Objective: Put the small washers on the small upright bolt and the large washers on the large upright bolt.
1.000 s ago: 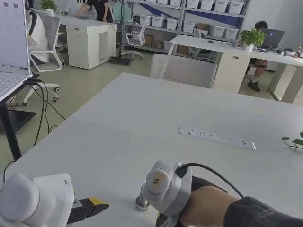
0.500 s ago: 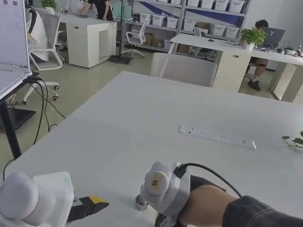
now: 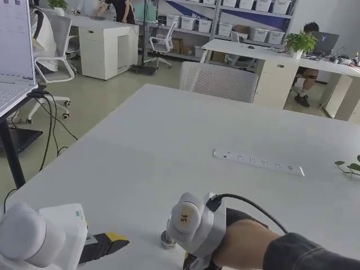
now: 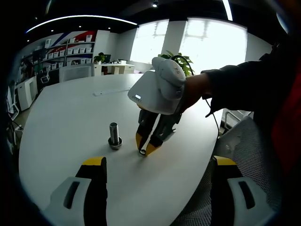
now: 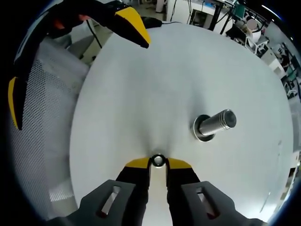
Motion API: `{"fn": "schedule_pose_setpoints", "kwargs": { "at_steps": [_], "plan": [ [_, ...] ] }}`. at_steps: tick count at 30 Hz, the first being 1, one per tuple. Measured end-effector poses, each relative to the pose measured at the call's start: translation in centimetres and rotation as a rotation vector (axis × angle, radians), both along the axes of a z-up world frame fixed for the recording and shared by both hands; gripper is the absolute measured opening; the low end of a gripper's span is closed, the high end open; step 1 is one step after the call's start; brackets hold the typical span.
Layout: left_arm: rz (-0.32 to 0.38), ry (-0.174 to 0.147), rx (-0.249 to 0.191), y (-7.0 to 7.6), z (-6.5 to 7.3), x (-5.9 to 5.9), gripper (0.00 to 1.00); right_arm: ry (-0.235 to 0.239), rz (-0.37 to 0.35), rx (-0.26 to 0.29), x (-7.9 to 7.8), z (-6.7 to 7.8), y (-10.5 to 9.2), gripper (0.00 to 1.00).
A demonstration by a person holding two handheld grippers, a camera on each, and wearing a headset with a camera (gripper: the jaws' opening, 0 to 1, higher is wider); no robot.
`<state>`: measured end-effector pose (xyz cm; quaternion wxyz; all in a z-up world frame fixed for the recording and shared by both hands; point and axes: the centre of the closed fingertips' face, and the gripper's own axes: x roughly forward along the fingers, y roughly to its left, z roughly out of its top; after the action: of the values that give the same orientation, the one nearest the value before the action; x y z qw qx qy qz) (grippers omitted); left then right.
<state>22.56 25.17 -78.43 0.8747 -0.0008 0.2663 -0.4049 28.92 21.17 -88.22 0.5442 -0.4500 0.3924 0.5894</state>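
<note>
My right gripper point(image 5: 158, 165) is shut on a small steel washer point(image 5: 158, 159), pinched between its yellow tips right at the white table point(image 3: 169, 146). A steel bolt point(image 5: 214, 125) stands upright on a wide base a short way beyond and to the right of those tips. From the left gripper view, the same bolt point(image 4: 114, 136) stands just left of the right gripper's fingertips point(image 4: 151, 148), which point down at the tabletop. My left gripper point(image 4: 158, 162) hangs open, with nothing between its jaws, a little short of the bolt. In the head view the bolt point(image 3: 166, 241) peeks out beside the right gripper.
A white power strip point(image 3: 259, 164) lies further out on the table, and plant leaves point(image 3: 350, 167) reach in at the right edge. A mesh chair point(image 3: 218, 83) stands behind the far edge. The near table edge is close under both grippers.
The right gripper has sunk slightly toward the table beside the bolt. The left gripper has stayed where it was.
</note>
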Motion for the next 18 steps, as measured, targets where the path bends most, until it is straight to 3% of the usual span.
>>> {"fn": "schedule_pose_setpoints", "kwargs": {
  "at_steps": [18],
  "plan": [
    [-0.007,0.001,0.001,-0.14,0.00,-0.10,0.91,0.004,-0.010,-0.008,-0.15,0.12,-0.69,0.13]
  ]
}}
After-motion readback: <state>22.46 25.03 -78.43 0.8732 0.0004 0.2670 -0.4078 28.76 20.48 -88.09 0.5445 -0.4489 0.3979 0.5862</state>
